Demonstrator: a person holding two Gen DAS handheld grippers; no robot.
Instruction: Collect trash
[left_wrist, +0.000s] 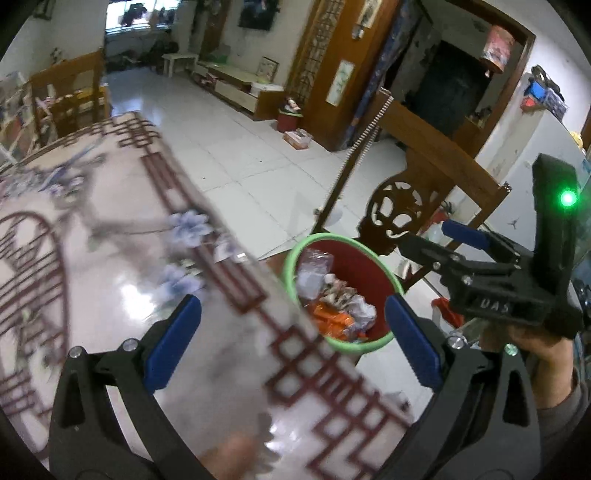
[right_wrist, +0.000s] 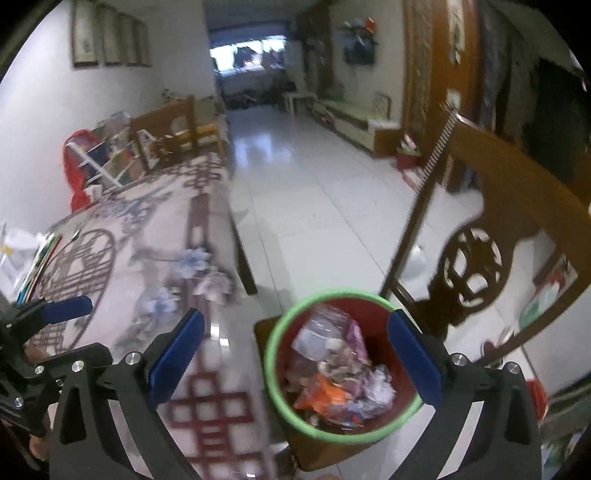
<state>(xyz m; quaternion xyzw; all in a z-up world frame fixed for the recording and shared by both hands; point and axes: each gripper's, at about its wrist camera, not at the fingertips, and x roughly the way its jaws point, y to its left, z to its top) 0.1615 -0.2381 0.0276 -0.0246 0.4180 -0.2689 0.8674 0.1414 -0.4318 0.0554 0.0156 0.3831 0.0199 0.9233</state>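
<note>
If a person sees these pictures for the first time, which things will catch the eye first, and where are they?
First the red bin with a green rim, full of crumpled wrappers, standing on a wooden chair seat just past the table edge. Next the glossy tablecloth with a red lattice and blue flowers, on the left of both views. Both tools, the left tool and the right tool, are open and empty.

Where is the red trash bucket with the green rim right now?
The red bucket sits on a wooden stool low in both wrist views, right of the patterned table and left of the carved wooden chair.
</note>
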